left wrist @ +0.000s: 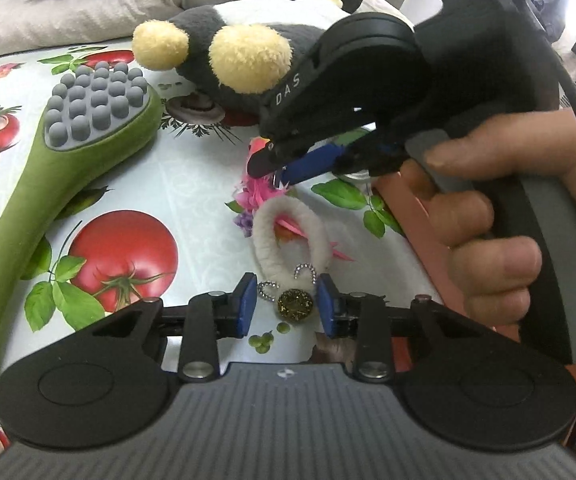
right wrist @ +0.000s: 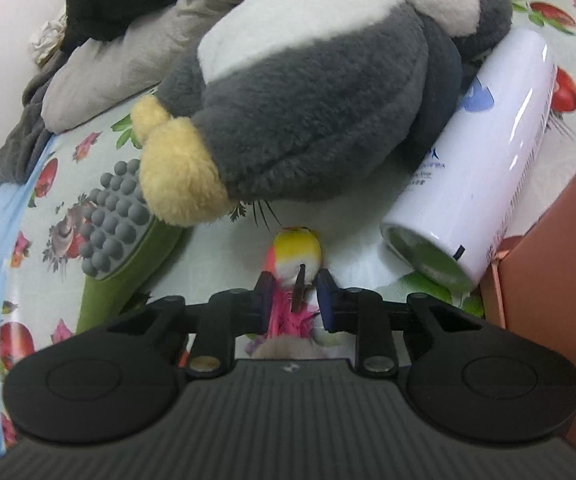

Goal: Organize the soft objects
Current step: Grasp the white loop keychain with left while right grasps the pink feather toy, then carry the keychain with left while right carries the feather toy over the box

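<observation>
Two grippers down over the tablecloth, both working one small cluster. The right gripper looks clenched on the feather bird, pink tail between its pads, yellow head poking out the far side, just near of the plush. The left gripper is part-open astride the glitter charm at the near end of the white fuzzy ring; pads not pressing yet. The bird's feathers lie across the ring's far end, so lift w/ care: pin the ring w/ the left, raise the bird straight up, no dragging. Keep clear of the bottle and orange box on the right, the green massager on the left.
</observation>
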